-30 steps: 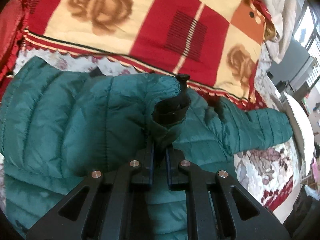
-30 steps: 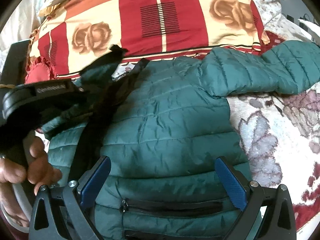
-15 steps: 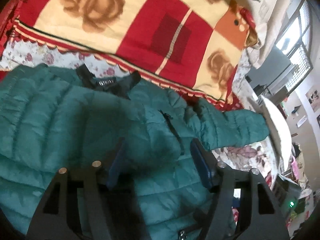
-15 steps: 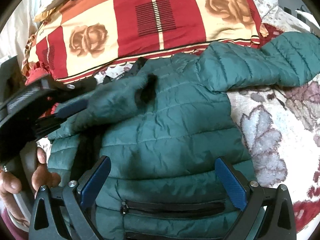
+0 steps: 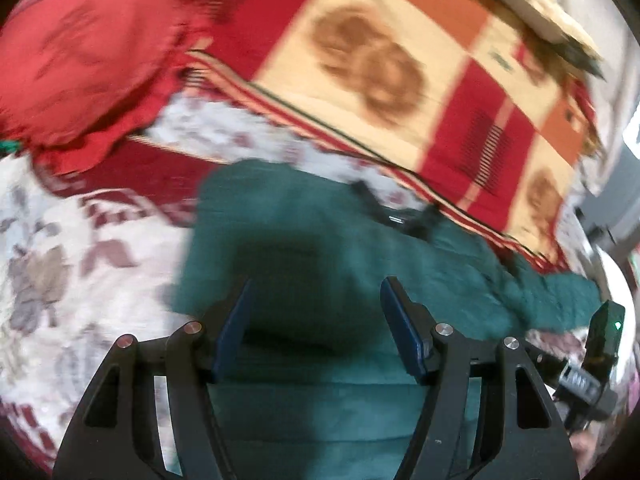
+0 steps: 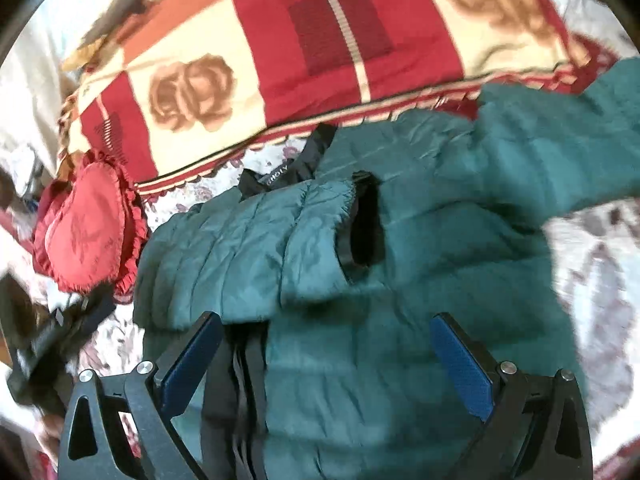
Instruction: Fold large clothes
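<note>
One teal puffer jacket (image 6: 400, 240) lies spread on the bed, with two grippers above it.

One sleeve (image 6: 256, 248) is folded across the chest and the other sleeve (image 6: 560, 152) stretches out sideways; one red heart cushion (image 6: 80, 232) and one checked rose blanket (image 6: 320, 60) lie beyond the collar. The left gripper (image 5: 316, 320) stands wide and holds nothing; the right gripper (image 6: 328, 356) is spread wide too, empty above the jacket.

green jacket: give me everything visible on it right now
The green jacket is a quilted, slightly shiny puffer lying flat on the floral bedspread. One sleeve is folded across the chest, its black-lined cuff open; the other sleeve stretches outward. The black collar points toward the checked blanket. Neither gripper's fingers touch it.
</note>
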